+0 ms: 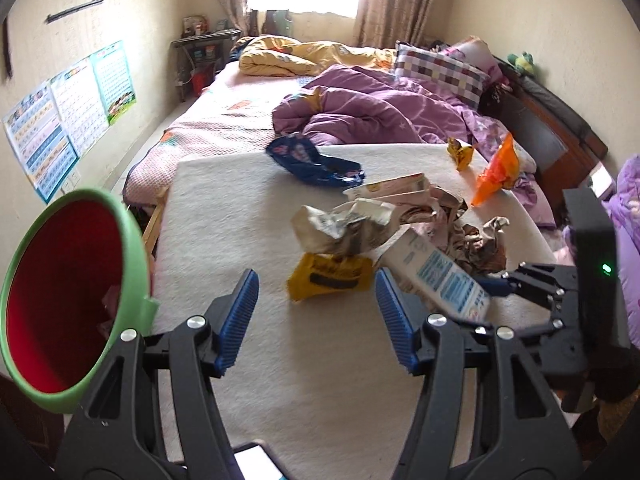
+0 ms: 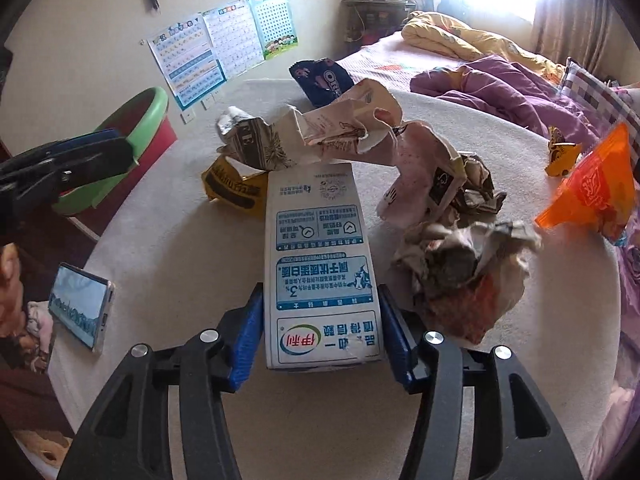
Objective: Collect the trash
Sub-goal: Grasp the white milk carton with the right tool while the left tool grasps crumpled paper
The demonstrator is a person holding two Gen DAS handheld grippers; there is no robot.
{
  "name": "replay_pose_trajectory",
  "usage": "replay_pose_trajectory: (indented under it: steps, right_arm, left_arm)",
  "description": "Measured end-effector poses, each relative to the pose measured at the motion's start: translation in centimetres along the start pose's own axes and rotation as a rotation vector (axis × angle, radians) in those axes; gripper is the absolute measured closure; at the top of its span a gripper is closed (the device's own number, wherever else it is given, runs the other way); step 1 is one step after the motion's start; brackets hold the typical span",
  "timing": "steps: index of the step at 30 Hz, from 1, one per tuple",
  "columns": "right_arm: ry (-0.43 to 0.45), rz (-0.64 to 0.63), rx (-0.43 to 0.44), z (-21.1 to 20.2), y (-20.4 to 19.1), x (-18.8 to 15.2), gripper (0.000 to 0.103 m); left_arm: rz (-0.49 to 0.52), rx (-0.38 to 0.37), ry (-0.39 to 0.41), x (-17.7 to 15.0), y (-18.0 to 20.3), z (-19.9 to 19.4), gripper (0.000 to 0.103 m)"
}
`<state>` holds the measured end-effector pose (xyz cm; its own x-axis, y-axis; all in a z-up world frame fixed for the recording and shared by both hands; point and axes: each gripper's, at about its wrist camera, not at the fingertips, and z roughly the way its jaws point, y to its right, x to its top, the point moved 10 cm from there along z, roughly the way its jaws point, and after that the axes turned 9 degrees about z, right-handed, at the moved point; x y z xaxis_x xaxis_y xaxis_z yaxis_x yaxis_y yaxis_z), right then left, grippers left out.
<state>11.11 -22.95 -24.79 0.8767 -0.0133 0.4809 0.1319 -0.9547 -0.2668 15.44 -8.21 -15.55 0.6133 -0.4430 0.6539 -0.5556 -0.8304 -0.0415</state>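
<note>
Trash lies on a cream mat (image 1: 280,360) on the bed. My right gripper (image 2: 320,328) is shut on a white and blue milk carton (image 2: 316,256); the carton also shows in the left wrist view (image 1: 436,276). My left gripper (image 1: 316,312) is open and empty, just short of a yellow wrapper (image 1: 328,276). Behind lie crumpled paper (image 1: 344,228), a pink carton (image 1: 388,188), a blue Oreo bag (image 1: 316,160), an orange bag (image 1: 496,168) and a small yellow wrapper (image 1: 460,152). A red bin with a green rim (image 1: 60,312) stands at the left of the mat.
A phone (image 2: 80,304) lies at the mat's near left edge. Purple (image 1: 380,108) and yellow (image 1: 304,56) quilts and a checked pillow (image 1: 440,68) lie on the bed behind. Posters (image 1: 68,112) hang on the left wall.
</note>
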Motion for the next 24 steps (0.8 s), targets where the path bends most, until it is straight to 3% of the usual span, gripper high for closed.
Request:
replay_pose_trajectory:
  steps: [3,8,13,17,24]
  right_arm:
    - [-0.011,0.022,0.039,-0.9,0.0,-1.6,0.051]
    - [0.000,0.121,0.090,-2.4,1.0,-2.3,0.050]
    - [0.006,0.145,0.110,-3.3,1.6,-2.9,0.050]
    - [0.005,0.147,0.115,-3.4,1.7,-2.9,0.050]
    - [0.003,0.145,0.112,-2.8,1.3,-2.9,0.050]
  left_arm:
    - [0.058,-0.031,-0.023,1.0,1.3,1.9,0.037]
    - [0.137,-0.026,-0.102,2.3,1.7,6.0,0.037]
    - [0.068,-0.037,-0.147,2.5,0.9,8.8,0.037]
    - [0.038,-0.050,-0.231,1.3,0.5,11.6,0.037]
    - [-0.011,-0.093,-0.232,0.9,0.3,12.1,0.040]
